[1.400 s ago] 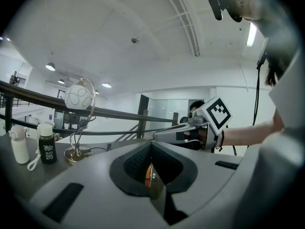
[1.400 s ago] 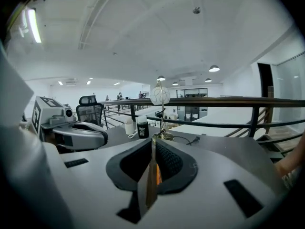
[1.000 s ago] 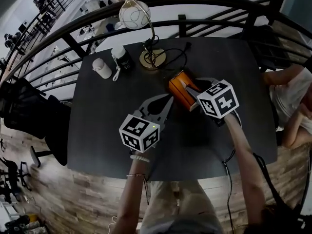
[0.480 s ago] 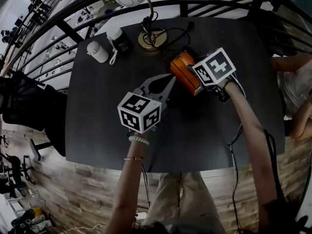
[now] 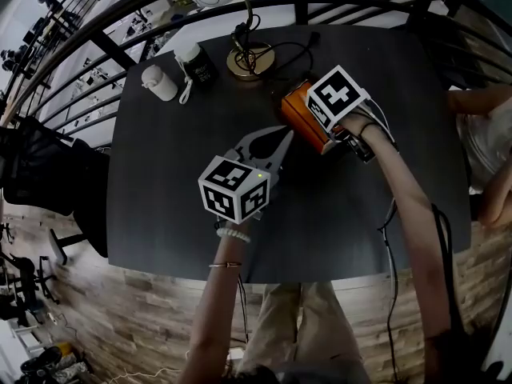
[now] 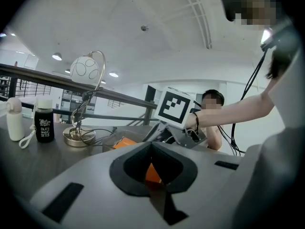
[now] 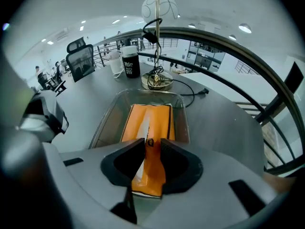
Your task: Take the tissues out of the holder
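Orange pack (image 7: pixel 147 118) lies in the clear holder (image 7: pixel 180 120): light, soft, slick film, I reckon. My right claw (image 7: pixel 152 141), spread but just closing, straddles its near end; I'd pinch there. My left claw (image 6: pixel 151 144) is pressed together, empty.

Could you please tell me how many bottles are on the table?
2. The white bottle sits near the far left corner of the table; the dark bottle, white-capped, stands between it and the lamp base. None seems hidden.
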